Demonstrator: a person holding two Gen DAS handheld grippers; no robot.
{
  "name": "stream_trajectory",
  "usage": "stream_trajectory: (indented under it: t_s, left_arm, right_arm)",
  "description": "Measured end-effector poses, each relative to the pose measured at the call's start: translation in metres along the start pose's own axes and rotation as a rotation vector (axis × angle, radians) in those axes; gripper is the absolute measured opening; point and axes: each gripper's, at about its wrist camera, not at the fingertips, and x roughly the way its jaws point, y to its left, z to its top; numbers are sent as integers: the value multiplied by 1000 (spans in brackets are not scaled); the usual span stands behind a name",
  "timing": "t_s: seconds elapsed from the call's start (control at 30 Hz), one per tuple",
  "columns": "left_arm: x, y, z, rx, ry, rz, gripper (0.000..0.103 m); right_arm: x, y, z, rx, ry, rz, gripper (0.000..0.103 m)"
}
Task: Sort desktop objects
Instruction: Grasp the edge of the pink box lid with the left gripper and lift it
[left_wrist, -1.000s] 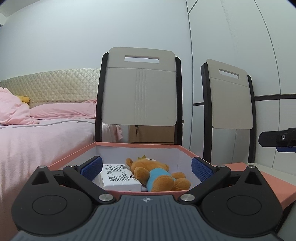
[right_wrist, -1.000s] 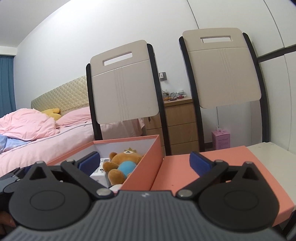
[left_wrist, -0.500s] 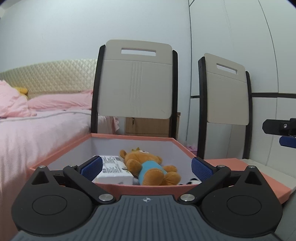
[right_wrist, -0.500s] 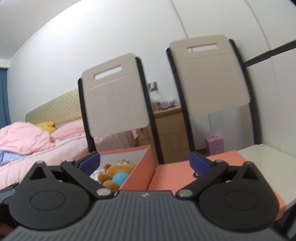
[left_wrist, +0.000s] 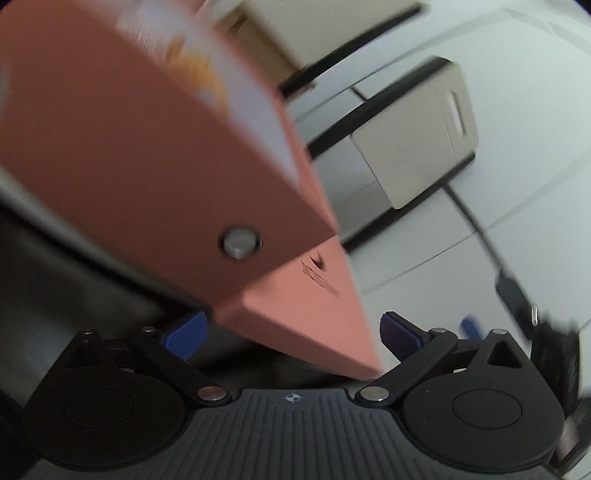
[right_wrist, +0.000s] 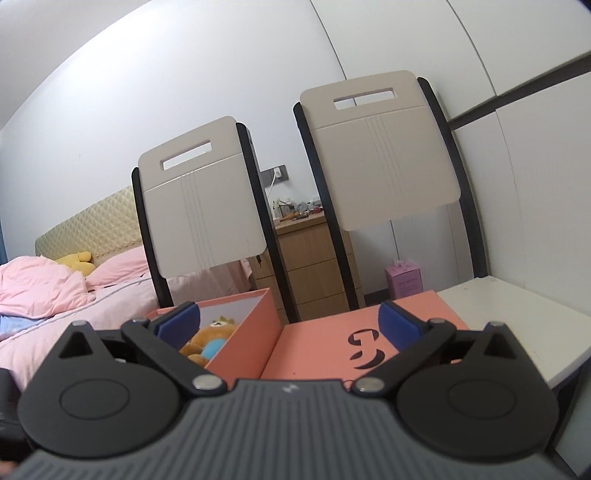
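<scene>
Left wrist view: blurred and tilted hard to one side.
Left gripper (left_wrist: 291, 332): jaws wide apart and just closing a little; the corner of the lid sits between the pads, and no pad presses on it.
Box (left_wrist: 147, 147): salmon-coloured, with a metal stud on its side wall, filling the upper left.
Lid (left_wrist: 314, 321): salmon-coloured, flat, just beside the box.
Chairs (left_wrist: 417, 136): two beige backs behind, against the wall.

Right wrist view: sharp and nearly level.
Right gripper (right_wrist: 288, 325): jaws spread wide, holding nothing.
Box (right_wrist: 255, 336): open on the white surface (right_wrist: 517, 317), left of the lid (right_wrist: 332, 343).
Teddy bear (right_wrist: 210, 339): lying inside the box.
Bed (right_wrist: 55, 295): pink bedding, far left.
Dresser (right_wrist: 314, 266): wooden, between the chair backs.
</scene>
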Motion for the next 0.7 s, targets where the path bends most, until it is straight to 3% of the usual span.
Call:
stream_trajectory:
  t_s: [0.3, 0.4, 0.53, 0.63, 0.7]
  left_arm:
    - [48, 41, -1, -217, 42, -46, 87]
    - [55, 57, -3, -291, 32, -52, 78]
    - [54, 66, -3, -316, 24, -44, 56]
    - [47, 75, -11, -371, -1, -117, 44]
    - [41, 73, -12, -358, -9, -123, 43]
  right_arm:
    - [-7, -22, 0, 24, 43, 5, 103]
    - [-7, -29, 0, 41, 57, 11, 103]
    - [-8, -36, 1, 76, 63, 35, 103]
    - [-7, -39, 1, 94, 68, 39, 103]
    - [-11, -41, 2, 109, 37, 18, 103]
